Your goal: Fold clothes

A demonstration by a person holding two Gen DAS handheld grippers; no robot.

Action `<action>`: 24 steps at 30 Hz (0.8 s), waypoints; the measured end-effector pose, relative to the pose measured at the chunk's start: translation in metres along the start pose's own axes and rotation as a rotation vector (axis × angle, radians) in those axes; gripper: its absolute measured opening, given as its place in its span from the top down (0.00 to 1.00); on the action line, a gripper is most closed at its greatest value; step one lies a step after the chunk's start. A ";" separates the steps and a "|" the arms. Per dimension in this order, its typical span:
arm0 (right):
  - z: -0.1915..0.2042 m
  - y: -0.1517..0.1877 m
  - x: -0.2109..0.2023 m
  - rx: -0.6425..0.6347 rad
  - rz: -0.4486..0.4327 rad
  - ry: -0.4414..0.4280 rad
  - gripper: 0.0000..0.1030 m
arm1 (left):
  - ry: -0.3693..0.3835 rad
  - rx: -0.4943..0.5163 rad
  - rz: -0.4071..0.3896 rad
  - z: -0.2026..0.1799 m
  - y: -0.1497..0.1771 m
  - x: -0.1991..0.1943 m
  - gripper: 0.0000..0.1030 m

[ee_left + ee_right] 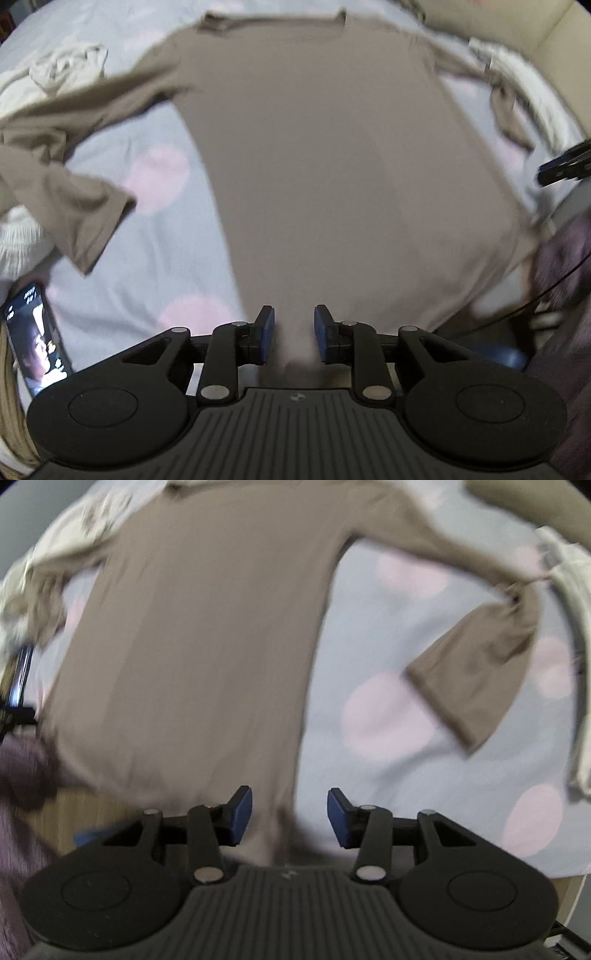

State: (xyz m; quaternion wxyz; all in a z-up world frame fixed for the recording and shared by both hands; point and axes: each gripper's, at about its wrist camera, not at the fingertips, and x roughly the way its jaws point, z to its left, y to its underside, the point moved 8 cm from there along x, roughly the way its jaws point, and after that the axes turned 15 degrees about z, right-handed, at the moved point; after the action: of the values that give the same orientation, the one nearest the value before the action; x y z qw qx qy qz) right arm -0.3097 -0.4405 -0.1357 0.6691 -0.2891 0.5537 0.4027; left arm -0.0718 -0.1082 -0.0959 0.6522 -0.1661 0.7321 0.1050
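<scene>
Between the blue pads of the left gripper (294,334), in the left wrist view, runs a blurred fold of the taupe long-sleeved shirt (332,147). The jaws stand partly apart; gaps show on both sides of the cloth, so the pads do not press it. The shirt lies spread flat on the grey bedsheet (177,236) with pink dots, hem nearest the gripper, neckline farthest. One sleeve bends toward a phone (35,339) at the left edge. The gripper points steeply down at the hem. The other gripper's tip shows at the right edge.

Under the right gripper (290,818), in the right wrist view, the same shirt (203,627) extends up and away, and its hem corner lies between the pads. These jaws stand wider, clear of the cloth. The gripper points steeply down. A sleeve folds back over the bedsheet (369,794) at the right.
</scene>
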 end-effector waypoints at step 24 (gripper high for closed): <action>-0.106 -0.053 -0.020 0.430 -0.358 0.080 0.53 | -0.155 -0.057 -0.277 -0.043 -0.116 0.039 0.64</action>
State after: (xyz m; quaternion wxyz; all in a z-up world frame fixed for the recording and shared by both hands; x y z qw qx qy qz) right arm -0.3188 -0.5601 -0.1421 0.7530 -0.2496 0.5925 0.1397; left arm -0.0708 -0.2356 -0.1216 0.7101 -0.2753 0.6463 0.0472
